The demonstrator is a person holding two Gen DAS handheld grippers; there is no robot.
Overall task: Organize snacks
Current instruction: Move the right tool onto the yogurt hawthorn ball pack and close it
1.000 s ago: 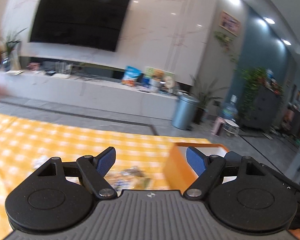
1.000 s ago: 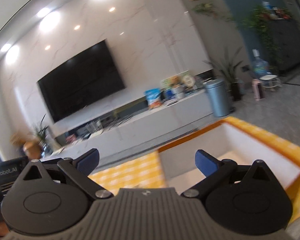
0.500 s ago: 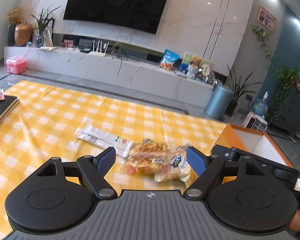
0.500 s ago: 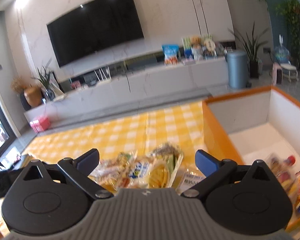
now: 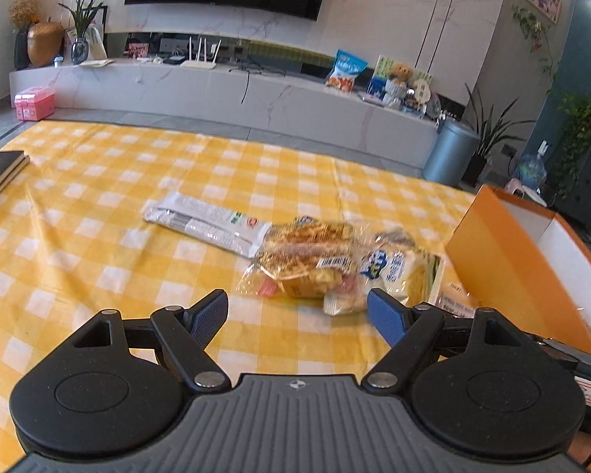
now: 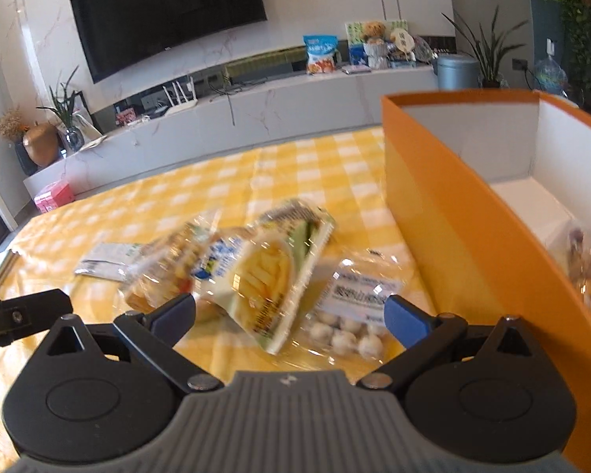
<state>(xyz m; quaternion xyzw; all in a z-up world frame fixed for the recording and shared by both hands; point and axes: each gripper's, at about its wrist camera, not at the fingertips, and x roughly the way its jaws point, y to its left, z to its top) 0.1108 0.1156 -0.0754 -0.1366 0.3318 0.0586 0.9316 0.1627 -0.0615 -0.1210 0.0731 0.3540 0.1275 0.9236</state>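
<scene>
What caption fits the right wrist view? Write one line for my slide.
Open right tongs face snack packets on the yellow checked cloth, beside an orange box.

We noted bright, even room light; snack packets (image 6: pixel 256 272) motion-blurred in the right view; fisheye bending at edges.

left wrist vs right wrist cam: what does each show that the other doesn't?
Left wrist only: dark books at the cloth's left edge, pink snack packet on them.
Right wrist only: the orange box's inside, with blurred snacks, and a clear bag of white balls.
Both: yellow checked cloth, white flat packet, crinkly snack bags, each camera's own open tongs.
</scene>
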